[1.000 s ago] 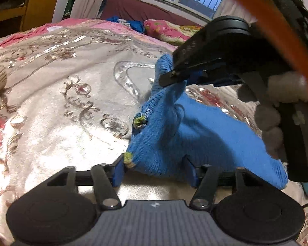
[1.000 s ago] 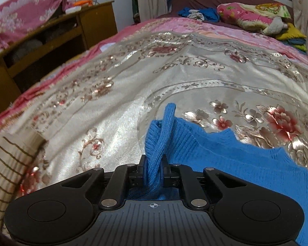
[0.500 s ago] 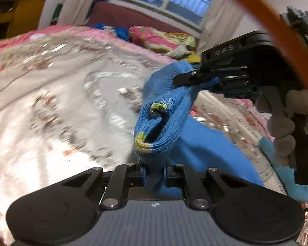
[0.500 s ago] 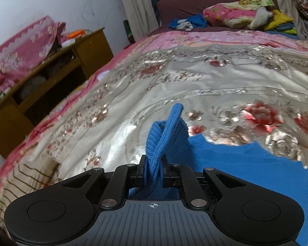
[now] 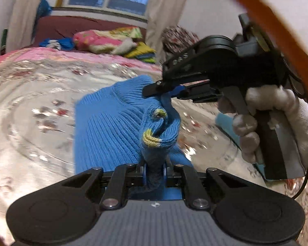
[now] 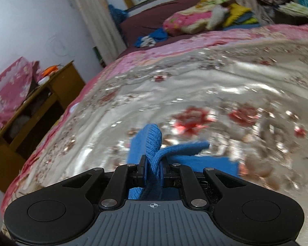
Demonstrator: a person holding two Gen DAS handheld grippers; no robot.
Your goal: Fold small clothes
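A small blue knitted garment with yellow-green trim hangs lifted above the bedspread. My left gripper is shut on a bunched edge of it at the bottom of the left wrist view. My right gripper shows in that view at the upper right, held by a gloved hand, shut on another edge of the garment. In the right wrist view my right gripper pinches a blue fold that sticks up between the fingers.
A silver and pink floral bedspread covers the bed. Pillows and folded clothes lie at the headboard. A wooden cabinet stands left of the bed. Another blue piece lies on the bed behind the gloved hand.
My left gripper went from open around the garment's edge to shut on it. Both grippers have lifted the garment off the bed and the views have tilted up.
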